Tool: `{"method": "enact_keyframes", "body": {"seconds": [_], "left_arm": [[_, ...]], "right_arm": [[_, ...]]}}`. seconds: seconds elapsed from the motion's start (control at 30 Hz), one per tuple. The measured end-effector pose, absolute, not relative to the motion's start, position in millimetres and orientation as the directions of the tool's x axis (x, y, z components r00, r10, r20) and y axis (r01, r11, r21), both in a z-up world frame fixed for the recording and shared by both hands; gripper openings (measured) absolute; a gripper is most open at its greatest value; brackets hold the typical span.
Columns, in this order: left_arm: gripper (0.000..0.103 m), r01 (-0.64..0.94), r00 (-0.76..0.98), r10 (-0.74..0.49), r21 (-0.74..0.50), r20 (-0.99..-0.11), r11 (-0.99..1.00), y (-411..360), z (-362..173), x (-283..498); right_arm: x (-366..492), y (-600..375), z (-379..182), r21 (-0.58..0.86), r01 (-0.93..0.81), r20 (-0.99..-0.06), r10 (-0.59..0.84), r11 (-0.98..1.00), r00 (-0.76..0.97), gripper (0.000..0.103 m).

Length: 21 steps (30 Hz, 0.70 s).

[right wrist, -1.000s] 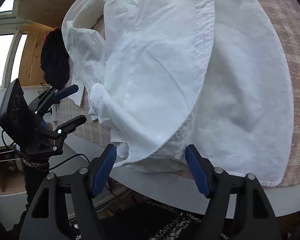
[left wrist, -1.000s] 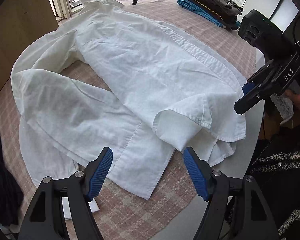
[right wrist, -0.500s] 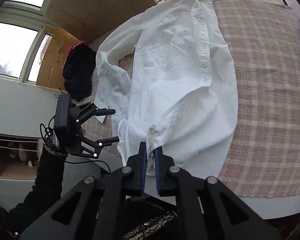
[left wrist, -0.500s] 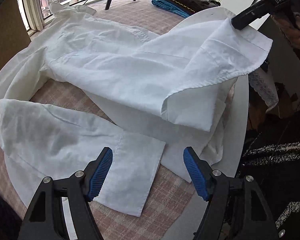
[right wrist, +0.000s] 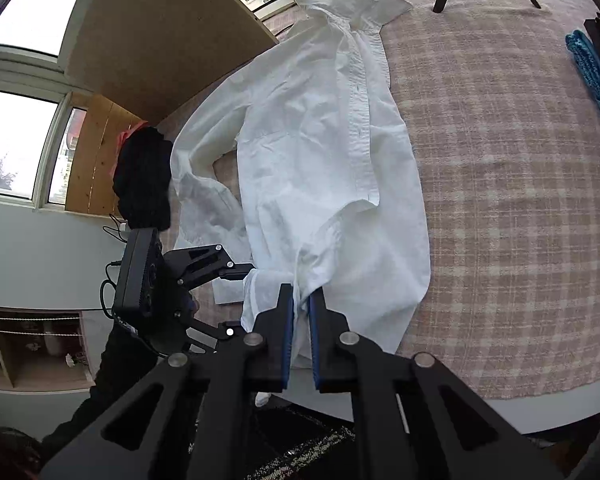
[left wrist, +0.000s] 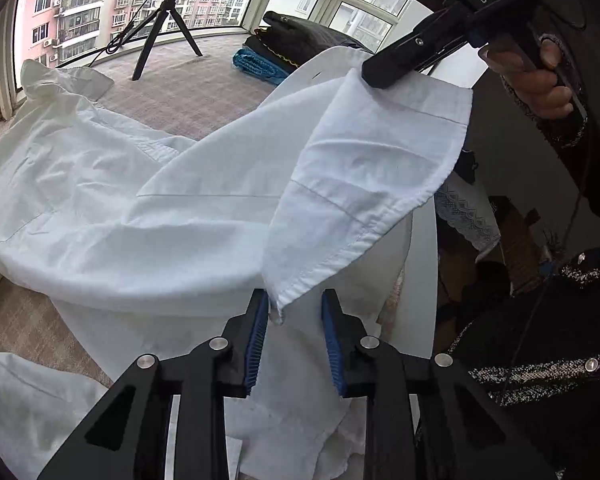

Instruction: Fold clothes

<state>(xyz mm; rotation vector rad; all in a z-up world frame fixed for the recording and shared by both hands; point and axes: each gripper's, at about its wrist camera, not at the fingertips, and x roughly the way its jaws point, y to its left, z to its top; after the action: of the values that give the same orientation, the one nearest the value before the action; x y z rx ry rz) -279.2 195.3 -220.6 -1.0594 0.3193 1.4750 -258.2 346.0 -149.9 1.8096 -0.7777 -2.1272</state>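
Note:
A white shirt (left wrist: 180,220) (right wrist: 320,140) lies on the plaid-covered table (right wrist: 500,200), collar at the far end. My right gripper (right wrist: 302,294) is shut on the shirt's near hem and holds it up off the table; in the left wrist view it (left wrist: 370,74) pinches the top of a raised flap. That flap hangs down to a hem corner (left wrist: 278,308) between the blue pads of my left gripper (left wrist: 295,300). The left jaws are closing, with a gap still between the pads, and the corner lies against the left pad only. The left gripper (right wrist: 236,298) shows beside the hem in the right wrist view.
Folded dark and blue clothes (left wrist: 284,40) are stacked at the table's far side beside a tripod (left wrist: 164,28). A black garment (right wrist: 142,180) sits at the table's left edge by a wooden board (right wrist: 160,40). The table's white rim (right wrist: 500,404) is near. A hand (left wrist: 536,80) grips the right handle.
The right gripper shut on the hem and lifted it well above the table. The left gripper moved in under the hanging flap, and its jaws narrowed around the corner.

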Motion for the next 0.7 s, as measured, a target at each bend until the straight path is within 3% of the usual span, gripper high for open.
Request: {"method": "enact_keyframes", "body": {"seconds": [0.03, 0.2, 0.4, 0.47, 0.7], "left_arm": [[0.007, -0.902, 0.148, 0.635, -0.367, -0.758, -0.229, 196, -218, -278], [0.005, -0.925, 0.111, 0.604, -0.304, -0.789, -0.227, 188, -190, -265], [0.005, -0.839, -0.138, 0.449, -0.137, -0.883, -0.527, 165, -139, -283], [0.005, -0.78, -0.197, 0.38, -0.091, -0.904, -0.619, 152, -130, -292], [0.005, -0.736, -0.227, 0.178, 0.049, -0.958, -0.675, 138, -134, -291]], "right_arm": [[-259, 347, -151, 0.528, -0.157, -0.845, -0.496, -0.835, -0.199, 0.008], [-260, 354, -157, 0.512, -0.168, -0.855, -0.48, -0.843, -0.196, 0.008], [-257, 337, -157, 0.521, -0.107, -0.846, -0.497, -0.847, -0.191, 0.01], [-256, 323, -162, 0.5, -0.055, -0.857, -0.485, -0.864, -0.175, 0.031], [-209, 271, -195, 0.423, 0.181, -0.871, -0.454, -0.888, -0.189, 0.04]]}}
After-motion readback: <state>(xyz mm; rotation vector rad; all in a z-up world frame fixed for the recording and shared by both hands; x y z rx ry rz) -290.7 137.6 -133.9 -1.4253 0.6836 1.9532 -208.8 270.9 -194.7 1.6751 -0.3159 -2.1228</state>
